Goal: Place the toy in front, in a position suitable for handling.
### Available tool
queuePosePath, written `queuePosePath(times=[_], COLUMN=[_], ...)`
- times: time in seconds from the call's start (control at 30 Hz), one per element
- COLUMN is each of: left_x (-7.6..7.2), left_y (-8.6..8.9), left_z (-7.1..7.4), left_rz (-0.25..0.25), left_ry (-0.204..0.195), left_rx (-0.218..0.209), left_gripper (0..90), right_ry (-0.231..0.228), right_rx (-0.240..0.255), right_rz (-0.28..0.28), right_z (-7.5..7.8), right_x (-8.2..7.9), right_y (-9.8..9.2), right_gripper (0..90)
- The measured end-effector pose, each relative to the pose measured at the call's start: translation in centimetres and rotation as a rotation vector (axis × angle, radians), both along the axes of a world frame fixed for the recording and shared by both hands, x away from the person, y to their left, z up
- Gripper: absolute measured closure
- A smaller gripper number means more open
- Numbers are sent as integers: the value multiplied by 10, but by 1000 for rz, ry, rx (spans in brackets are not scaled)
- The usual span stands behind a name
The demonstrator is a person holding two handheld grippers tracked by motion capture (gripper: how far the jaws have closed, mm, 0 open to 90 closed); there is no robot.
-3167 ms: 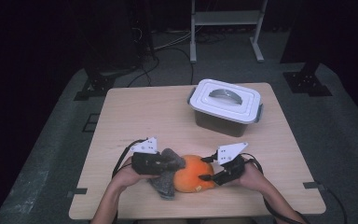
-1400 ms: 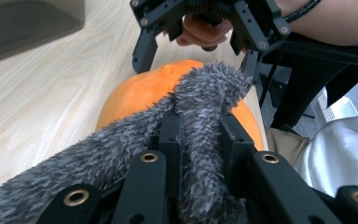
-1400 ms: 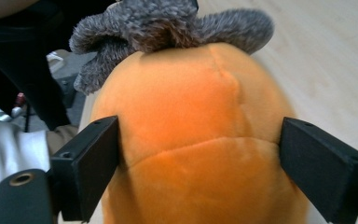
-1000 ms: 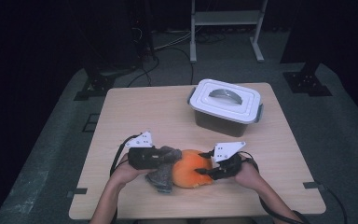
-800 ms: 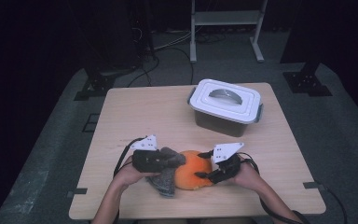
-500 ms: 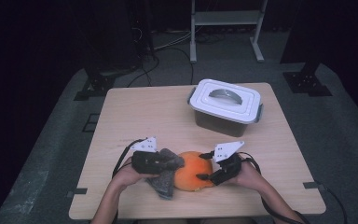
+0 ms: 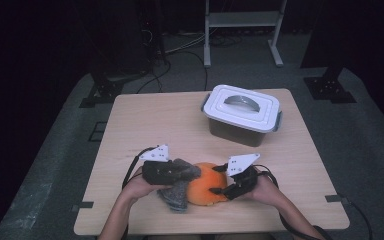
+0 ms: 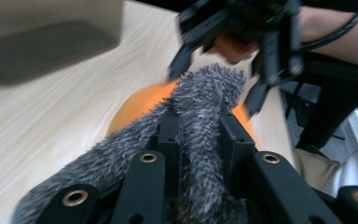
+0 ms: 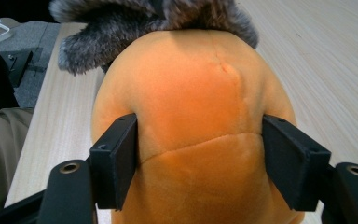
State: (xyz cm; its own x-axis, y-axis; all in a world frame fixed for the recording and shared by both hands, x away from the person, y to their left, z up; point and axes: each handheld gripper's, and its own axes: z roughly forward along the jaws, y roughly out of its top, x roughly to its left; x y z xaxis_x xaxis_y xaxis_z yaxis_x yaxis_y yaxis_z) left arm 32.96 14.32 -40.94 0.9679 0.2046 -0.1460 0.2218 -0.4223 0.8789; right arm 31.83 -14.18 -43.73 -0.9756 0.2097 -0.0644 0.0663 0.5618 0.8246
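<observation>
While your left hand-held gripper pinches the grey fur, the right hand-held gripper, jaws just widened, straddles the orange plush; both lie on the surface, box lidded.

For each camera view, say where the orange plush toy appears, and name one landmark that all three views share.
High view: the orange plush toy lies near the table's front edge, between the two claws.
Left gripper view: centre, mostly behind the grey furry part.
Right gripper view: centre, between that claw's jaws.
Shared landmark: the grey furry part.
</observation>
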Motion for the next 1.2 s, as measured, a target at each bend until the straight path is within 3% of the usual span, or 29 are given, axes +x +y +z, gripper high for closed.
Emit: queuePosePath(times=[0.13,0.27,0.4,0.53,0.63,0.73,0.87,1.07,1.2], left_x=[-3,1,7,7,6,5,1,-7,-10], left_y=[-5,6,21,23,20,18,13,-3,-8], left_z=[1,-6,-14,-15,-13,-7,5,18,24], left_rz=[2,34,78,76,74,68,42,-2,-18], left_ry=[-27,-16,15,24,19,10,-11,-49,-66], left_rx=[54,87,81,77,80,64,58,53,39], left_gripper=[732,737,739,739,737,738,737,737,736], right_ry=[-4,23,55,92,132,132,103,55,41], right_rx=[0,34,24,38,52,75,99,111,112], right_rz=[11,13,8,0,20,24,34,57,63], right_z=[1,5,4,0,-5,-4,6,27,30], right_x=[0,5,10,15,17,17,12,1,-4], right_y=[-1,-9,-21,-24,-17,-19,-22,-22,-17], right_gripper=[250,236,243,248,332,509,627,642,641])
